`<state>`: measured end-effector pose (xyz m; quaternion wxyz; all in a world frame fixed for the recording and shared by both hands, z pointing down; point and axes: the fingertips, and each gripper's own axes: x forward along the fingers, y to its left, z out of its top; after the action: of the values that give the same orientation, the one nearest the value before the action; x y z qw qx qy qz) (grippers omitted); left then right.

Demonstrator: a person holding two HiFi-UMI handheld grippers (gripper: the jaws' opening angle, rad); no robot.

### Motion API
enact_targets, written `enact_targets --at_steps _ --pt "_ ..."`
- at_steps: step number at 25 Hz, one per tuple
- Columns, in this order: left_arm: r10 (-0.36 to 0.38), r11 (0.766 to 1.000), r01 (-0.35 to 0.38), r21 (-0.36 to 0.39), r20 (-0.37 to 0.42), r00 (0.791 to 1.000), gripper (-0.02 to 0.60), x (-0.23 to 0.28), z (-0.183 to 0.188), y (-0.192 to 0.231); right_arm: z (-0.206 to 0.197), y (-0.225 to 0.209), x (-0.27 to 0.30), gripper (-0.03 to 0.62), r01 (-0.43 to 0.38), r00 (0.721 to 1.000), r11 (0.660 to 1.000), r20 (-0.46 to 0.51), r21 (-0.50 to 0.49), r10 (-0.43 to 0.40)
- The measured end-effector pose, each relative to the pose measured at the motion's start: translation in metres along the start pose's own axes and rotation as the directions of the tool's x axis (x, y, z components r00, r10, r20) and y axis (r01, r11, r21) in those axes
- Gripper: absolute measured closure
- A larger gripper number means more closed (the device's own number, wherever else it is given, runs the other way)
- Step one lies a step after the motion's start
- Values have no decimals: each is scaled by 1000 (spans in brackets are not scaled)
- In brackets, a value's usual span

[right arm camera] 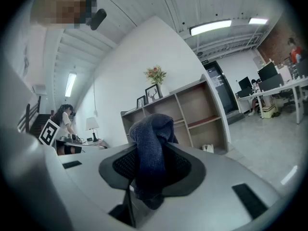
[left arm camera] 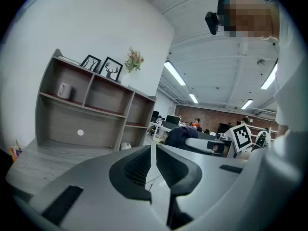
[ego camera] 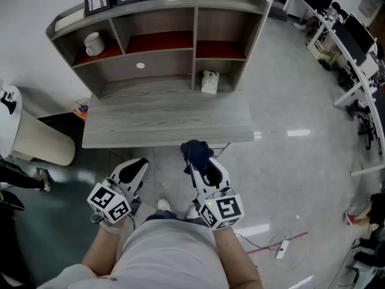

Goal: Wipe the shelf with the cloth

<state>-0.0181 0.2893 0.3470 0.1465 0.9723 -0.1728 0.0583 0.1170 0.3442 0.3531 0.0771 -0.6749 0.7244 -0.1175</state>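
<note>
my right gripper is clamped on the dark blue cloth, just short of the shelf's front edge, and my left gripper is closed on nothing, so i'd carry the cloth forward level, press its loose fold flat and sweep edge to edge.
</note>
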Motion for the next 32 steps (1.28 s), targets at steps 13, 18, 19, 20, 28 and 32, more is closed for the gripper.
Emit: enact_targets --at_steps 13,18,19,20,28,32 --pt "-60 998 60 -7 0 998 540 -15 15 50 -4 30 37 465 45 999 999 -7 10 -45" --pt "-100 995 100 -17 9 995 540 -27 24 76 -6 43 63 465 86 996 995 8 44 -87" --pt "-104 994 104 -23 12 995 540 -30 26 84 -8 47 69 465 94 995 994 11 52 -94" --pt "-108 994 108 -27 12 994 539 -33 27 93 -9 51 74 465 102 995 993 13 58 -103" --pt "-102 995 102 -24 -1 995 540 -56 20 132 -34 71 103 465 124 992 989 -3 87 -124" --pt "-62 997 62 -40 3 998 540 -59 19 149 -35 69 122 465 101 995 990 -6 101 -100"
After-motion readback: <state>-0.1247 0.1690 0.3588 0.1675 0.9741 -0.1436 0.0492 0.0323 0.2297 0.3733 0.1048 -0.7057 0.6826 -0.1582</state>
